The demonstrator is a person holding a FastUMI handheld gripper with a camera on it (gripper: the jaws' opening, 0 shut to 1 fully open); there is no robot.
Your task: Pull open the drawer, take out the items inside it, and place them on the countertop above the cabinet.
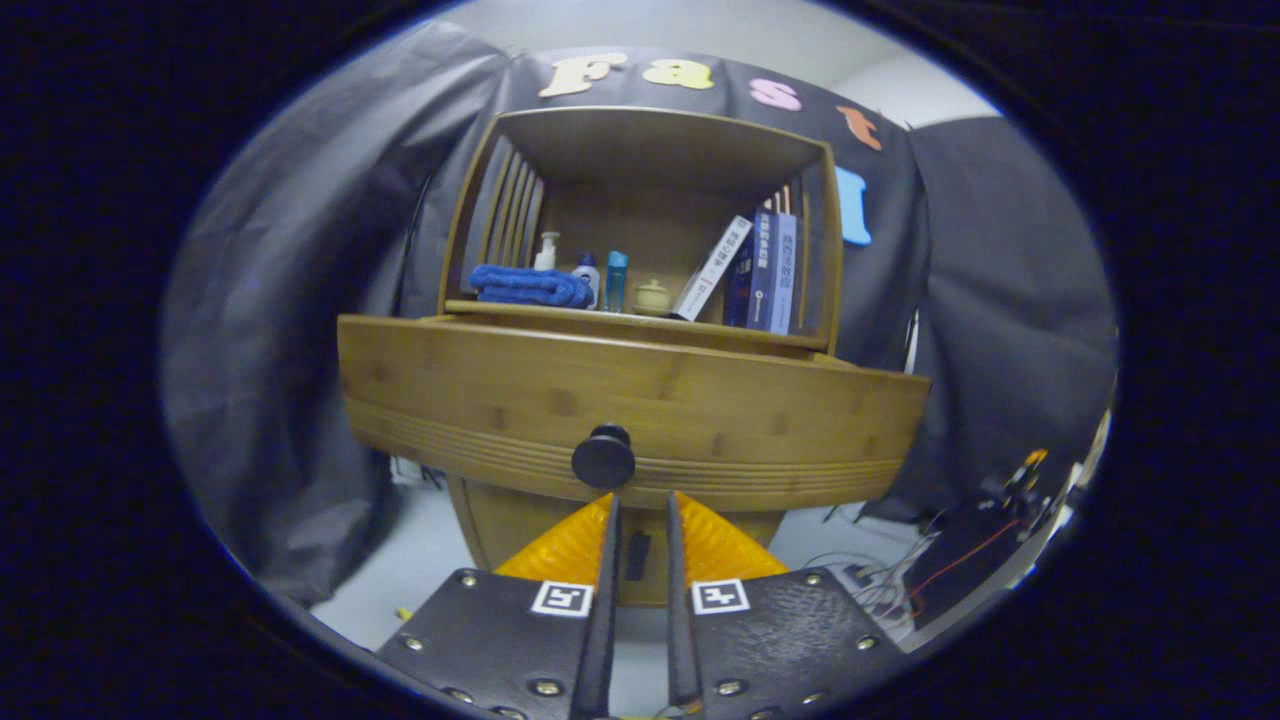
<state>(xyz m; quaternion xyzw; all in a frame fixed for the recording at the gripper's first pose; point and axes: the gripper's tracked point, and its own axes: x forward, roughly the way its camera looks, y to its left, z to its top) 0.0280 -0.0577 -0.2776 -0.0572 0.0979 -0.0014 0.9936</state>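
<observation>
Drawer (640, 400) fills mid-frame, its knob (603, 457) just above the gripper (642, 505), whose fingers sit nearly closed, gripping nothing. It looks partly out, though distortion misleads; spread wider, straddle the knob, pull straight back.

Dim, even indoor light; the shelf's interior is shadowed. Strong fisheye bending bows the drawer front (630, 410); edges darken and soften.
</observation>
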